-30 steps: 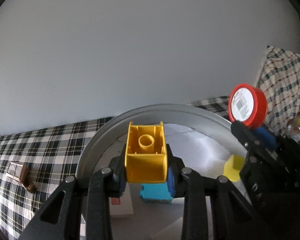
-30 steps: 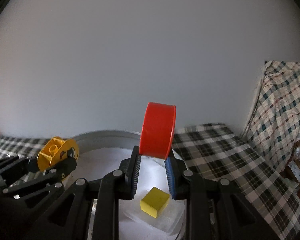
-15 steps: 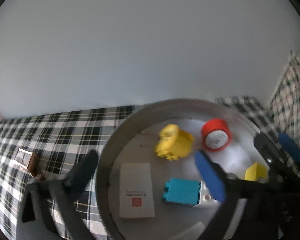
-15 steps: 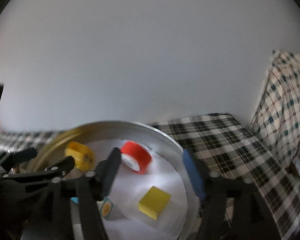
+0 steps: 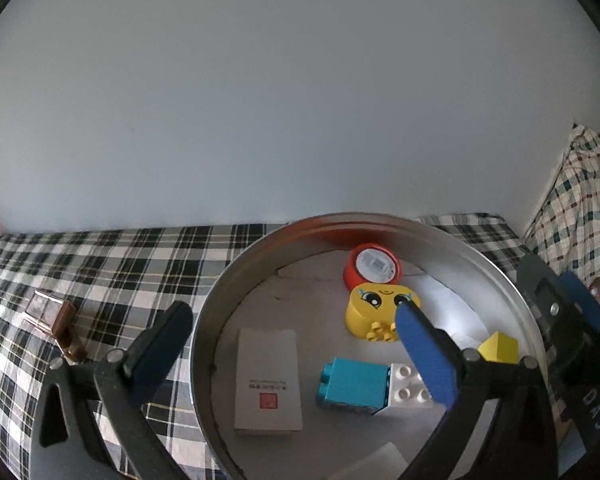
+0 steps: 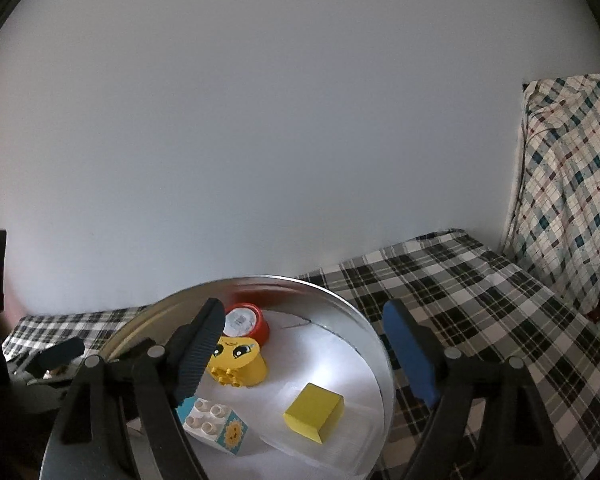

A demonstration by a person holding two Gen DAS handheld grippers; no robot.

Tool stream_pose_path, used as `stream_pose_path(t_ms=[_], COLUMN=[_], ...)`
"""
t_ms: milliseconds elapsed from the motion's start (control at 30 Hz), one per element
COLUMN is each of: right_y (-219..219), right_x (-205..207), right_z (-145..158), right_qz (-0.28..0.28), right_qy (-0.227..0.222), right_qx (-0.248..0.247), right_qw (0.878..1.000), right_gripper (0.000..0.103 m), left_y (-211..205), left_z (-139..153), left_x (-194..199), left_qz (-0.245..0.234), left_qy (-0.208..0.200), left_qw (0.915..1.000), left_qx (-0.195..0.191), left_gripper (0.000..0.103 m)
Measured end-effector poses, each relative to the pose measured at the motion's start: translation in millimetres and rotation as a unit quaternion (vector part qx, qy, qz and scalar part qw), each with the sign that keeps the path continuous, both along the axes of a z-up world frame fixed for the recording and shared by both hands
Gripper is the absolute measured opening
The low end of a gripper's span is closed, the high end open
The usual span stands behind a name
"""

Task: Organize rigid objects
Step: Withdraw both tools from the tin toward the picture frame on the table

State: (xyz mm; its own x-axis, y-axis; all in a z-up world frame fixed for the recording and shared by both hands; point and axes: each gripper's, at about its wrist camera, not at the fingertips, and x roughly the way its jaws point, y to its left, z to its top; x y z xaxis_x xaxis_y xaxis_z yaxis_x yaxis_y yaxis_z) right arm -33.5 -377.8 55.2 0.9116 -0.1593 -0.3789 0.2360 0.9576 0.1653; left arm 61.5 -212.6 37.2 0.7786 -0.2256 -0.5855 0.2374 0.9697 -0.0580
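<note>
the left hand-held gripper (image 5: 292, 344) points forward and a bit down. its two fingers (image 5: 424, 352) are spread as wide as they go, with nothing held between them. the right hand-held gripper (image 6: 304, 356) points forward and a bit down too. its jaws are opening, and they hold nothing.

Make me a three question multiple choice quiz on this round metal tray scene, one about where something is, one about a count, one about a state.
1. The red round container lies: A) on the checked cloth B) in the round metal tray, touching the yellow face block C) between jaws
2. Plain yellow cubes in the tray: A) one B) three C) none
3. The left gripper is: A) clamped on a block B) open, empty C) out of view

Answers: B, it rests against the face block by the tray's far wall; A, a single cube shows; B, nothing sits between its wide-spread jaws.
</note>
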Motion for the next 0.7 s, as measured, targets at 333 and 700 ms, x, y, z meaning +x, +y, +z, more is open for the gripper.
stream_pose_path(t_ms=[333,700], right_y=[6,13], right_x=[-13,-43], right_z=[-3,-1], right_qz=[-0.019,-0.061], right_qy=[-0.032,-0.117], right_qx=[-0.019,-0.06], right_qw=[0.999,0.989], right_gripper=[0.083,0.083], left_y=[5,24], left_z=[0,-4], left_x=[-30,-60], left_qz=[0.028,0.03], left_qy=[-0.092,-0.171], left_qw=[0.9952,0.9848], left_qx=[0.02,0.012], left_gripper=[0.102,0.102])
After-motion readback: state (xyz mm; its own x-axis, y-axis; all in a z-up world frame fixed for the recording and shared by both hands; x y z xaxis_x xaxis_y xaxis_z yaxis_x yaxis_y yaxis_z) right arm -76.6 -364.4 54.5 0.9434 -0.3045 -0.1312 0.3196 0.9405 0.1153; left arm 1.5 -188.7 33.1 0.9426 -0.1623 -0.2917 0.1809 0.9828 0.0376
